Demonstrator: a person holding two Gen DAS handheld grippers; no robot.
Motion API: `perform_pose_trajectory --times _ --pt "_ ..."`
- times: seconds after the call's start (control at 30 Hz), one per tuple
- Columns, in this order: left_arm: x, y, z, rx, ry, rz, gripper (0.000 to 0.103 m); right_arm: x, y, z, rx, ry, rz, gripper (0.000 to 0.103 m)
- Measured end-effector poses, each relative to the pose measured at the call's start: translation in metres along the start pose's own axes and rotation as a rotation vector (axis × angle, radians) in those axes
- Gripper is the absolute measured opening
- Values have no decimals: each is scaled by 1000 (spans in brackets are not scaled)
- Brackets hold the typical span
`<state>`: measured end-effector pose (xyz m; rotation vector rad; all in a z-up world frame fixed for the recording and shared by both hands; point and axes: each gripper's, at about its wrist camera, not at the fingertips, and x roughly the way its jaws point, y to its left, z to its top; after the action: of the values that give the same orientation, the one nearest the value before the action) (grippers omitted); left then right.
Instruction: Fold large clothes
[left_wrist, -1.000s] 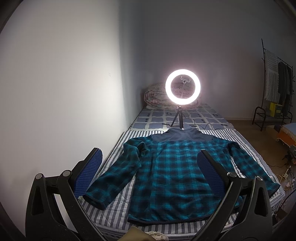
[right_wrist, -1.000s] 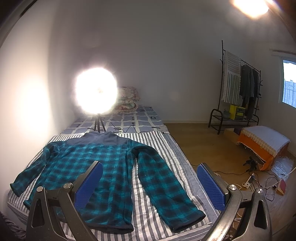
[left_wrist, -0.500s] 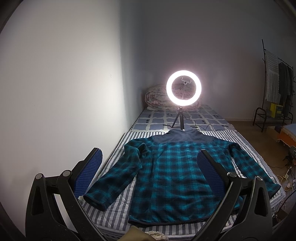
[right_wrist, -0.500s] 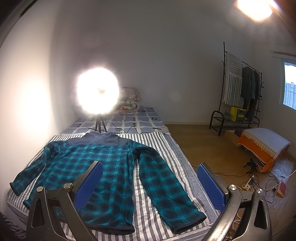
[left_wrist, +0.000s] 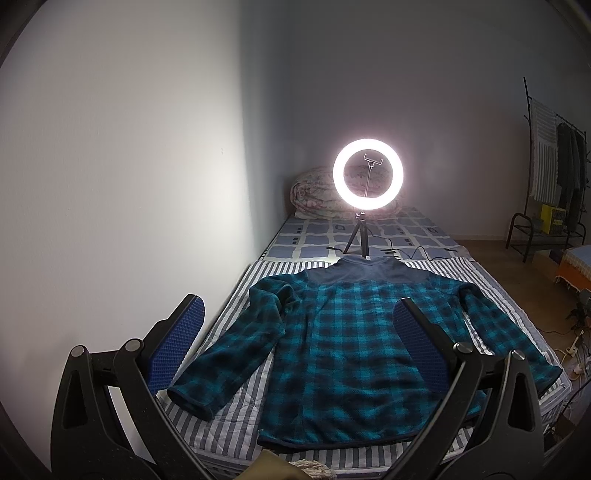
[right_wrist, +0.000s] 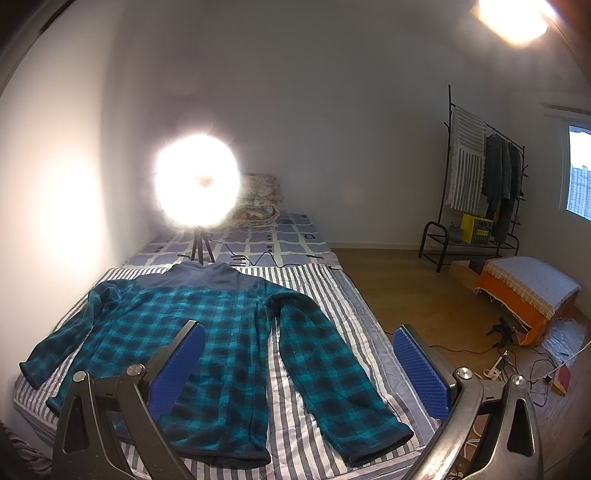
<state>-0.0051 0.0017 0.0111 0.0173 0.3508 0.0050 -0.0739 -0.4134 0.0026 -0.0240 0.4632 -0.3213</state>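
Your grey-and-white striped bed (left_wrist: 236, 424) runs along the white wall toward 12 o'clock. The teal-and-navy checked fleece jacket (left_wrist: 351, 347) lies flat on it, sleeves spread toward 8 and 4 o'clock. A glowing ring light on a tripod (left_wrist: 367, 173) stands behind the collar. Your left gripper (left_wrist: 299, 350) and right gripper (right_wrist: 299, 365) hover above, jaws spread wide, holding nothing.

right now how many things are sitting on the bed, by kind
teal plaid fleece shirt: 1
lit ring light on a small black tripod: 1
folded floral quilt: 1
black cable: 1
total: 4, all resting on the striped grey and white bed cover or the blue checked sheet beyond it
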Motion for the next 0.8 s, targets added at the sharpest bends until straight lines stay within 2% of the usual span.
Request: perform_pose_trajectory --times 0.8 --pt "3 3 1 0 -1 -2 103 0 1 0 -2 -2 2 103"
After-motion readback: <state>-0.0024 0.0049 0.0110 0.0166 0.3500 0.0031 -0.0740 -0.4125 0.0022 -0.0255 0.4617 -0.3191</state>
